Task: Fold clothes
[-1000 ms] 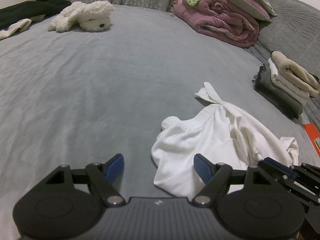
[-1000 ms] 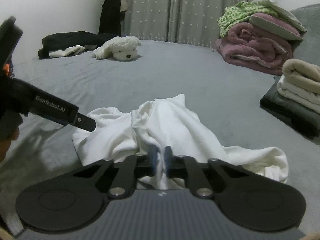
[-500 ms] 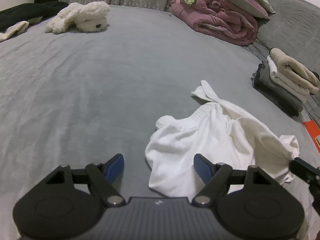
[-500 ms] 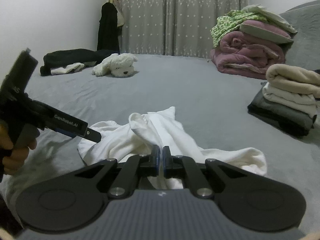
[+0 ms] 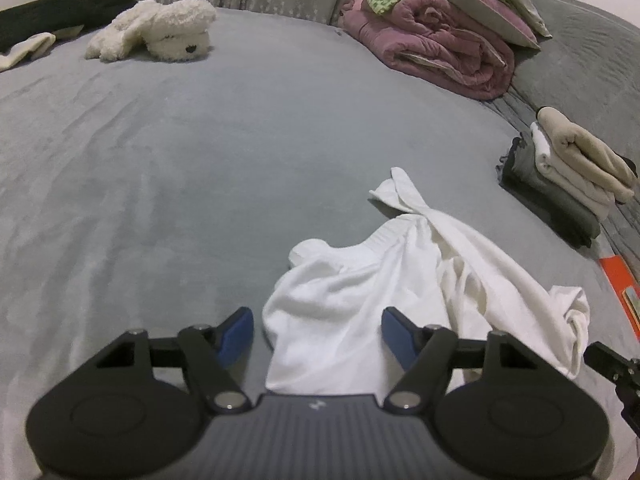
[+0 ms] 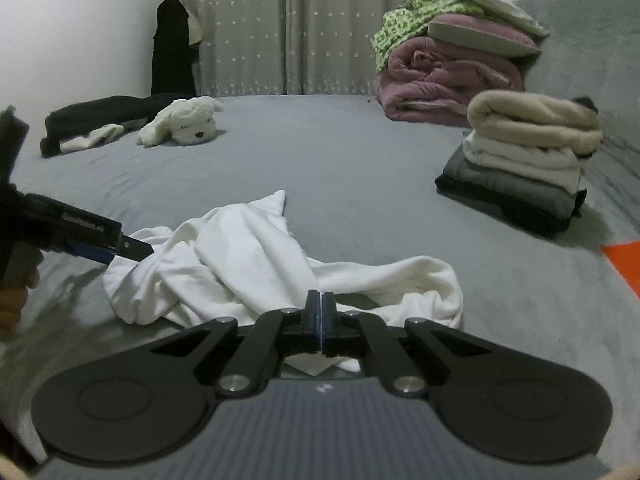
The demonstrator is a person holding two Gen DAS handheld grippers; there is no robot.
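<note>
a crumpled white garment [image 5: 400, 280] lies on the grey bed cover [image 5: 200, 160], near its front edge. the right gripper [image 6: 321, 320] has its jaws pressed together on a fold of the white garment [image 6: 248, 264] at its near side. the left gripper [image 5: 316, 332] hovers over the garment's other edge with its jaws apart and closing; cloth lies between the blue pads [image 5: 236, 332], which do not press on it. a stack of folded clothes [image 6: 528, 160] sits well apart to the right, a plush dog [image 6: 184, 124] far back
</note>
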